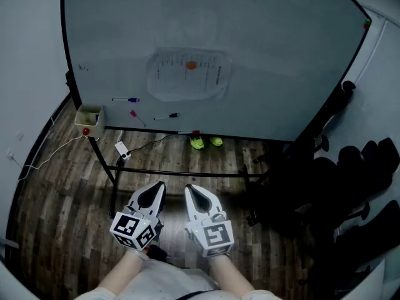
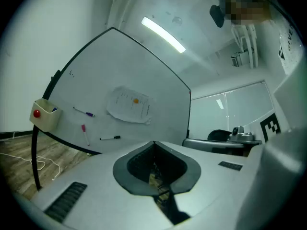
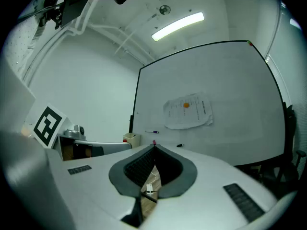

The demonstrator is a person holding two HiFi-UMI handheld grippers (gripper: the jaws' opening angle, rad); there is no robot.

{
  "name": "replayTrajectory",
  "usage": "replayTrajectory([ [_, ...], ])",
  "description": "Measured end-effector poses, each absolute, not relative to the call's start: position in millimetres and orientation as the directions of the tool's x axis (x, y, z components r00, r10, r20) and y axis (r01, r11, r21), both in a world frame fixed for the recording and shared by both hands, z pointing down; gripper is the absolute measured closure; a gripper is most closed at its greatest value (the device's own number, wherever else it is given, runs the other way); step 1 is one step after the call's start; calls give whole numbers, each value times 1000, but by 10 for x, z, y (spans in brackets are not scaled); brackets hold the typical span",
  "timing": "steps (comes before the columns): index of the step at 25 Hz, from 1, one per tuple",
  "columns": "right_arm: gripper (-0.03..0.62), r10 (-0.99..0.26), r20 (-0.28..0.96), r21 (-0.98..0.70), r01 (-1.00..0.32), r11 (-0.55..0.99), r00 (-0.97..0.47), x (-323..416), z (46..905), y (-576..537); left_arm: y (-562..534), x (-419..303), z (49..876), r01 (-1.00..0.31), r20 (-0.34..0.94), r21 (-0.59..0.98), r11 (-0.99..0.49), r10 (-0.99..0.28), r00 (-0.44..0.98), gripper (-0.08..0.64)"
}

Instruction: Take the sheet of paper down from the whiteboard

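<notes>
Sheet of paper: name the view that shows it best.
Head view: the sheet of paper faces the camera, whole and largest. The right gripper view shows it whole but smaller; the left gripper view, smaller and at a slant.

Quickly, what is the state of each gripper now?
Left gripper: closed, holding nothing.
Right gripper: closed, holding nothing.

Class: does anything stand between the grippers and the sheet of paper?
Nothing visible does. The left gripper and right gripper, both shut, face the sheet of paper across open space; the markers sit lower on the whiteboard.
</notes>
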State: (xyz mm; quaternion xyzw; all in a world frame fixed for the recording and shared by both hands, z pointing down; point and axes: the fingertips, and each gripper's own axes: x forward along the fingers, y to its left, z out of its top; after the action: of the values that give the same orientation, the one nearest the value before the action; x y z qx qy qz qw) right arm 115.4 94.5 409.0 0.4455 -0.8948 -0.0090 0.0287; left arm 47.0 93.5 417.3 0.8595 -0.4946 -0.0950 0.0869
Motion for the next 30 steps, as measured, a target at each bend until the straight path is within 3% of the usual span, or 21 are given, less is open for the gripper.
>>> replayTrajectory([
  [16, 574, -769, 33, 129, -760, 637, -638, 1111, 4105, 564, 517, 462, 4290, -841, -54, 258, -475, -876, 479, 545],
  [23, 572, -786, 116, 404, -695, 595, -607, 981, 4073, 119, 51, 394, 4252, -833, -60, 223, -507, -860, 507, 545],
  [30, 572, -799, 160, 536, -629, 563, -580, 891, 4006, -350, -457, 260, 4184, -830, -72, 224, -511, -858, 509, 543],
])
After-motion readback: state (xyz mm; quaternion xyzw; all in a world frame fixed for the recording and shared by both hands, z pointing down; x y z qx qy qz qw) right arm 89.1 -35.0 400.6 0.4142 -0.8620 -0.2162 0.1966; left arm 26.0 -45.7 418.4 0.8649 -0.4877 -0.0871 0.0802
